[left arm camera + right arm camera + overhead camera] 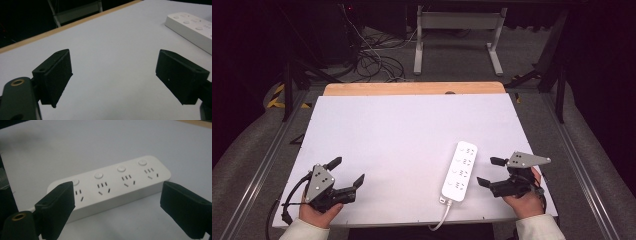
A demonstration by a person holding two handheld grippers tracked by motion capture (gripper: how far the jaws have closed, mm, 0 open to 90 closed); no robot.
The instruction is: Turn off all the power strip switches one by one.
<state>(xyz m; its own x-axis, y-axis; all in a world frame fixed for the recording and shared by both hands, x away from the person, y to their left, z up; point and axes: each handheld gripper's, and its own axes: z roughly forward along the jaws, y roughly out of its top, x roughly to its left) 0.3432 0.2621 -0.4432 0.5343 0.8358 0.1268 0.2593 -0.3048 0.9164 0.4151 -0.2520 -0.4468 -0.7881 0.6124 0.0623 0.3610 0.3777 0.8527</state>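
Note:
A white power strip (459, 170) with several sockets and round buttons lies flat on the white table (402, 135), right of centre, its cord running off the near edge. My right gripper (491, 171) sits just right of it, jaws wide apart and open, nothing between them. In the right gripper view the power strip (117, 182) lies across the frame beyond my right gripper (120, 212). My left gripper (346, 171) rests near the table's front left, open and empty. The left gripper view has my left gripper (113, 77) over bare table, the power strip (192, 27) at top right.
A wooden board edge (412, 88) shows along the table's far side. Beyond it stand a grey metal frame (457, 30) and loose cables (372, 57) on the floor. Metal rails run along both sides of the table.

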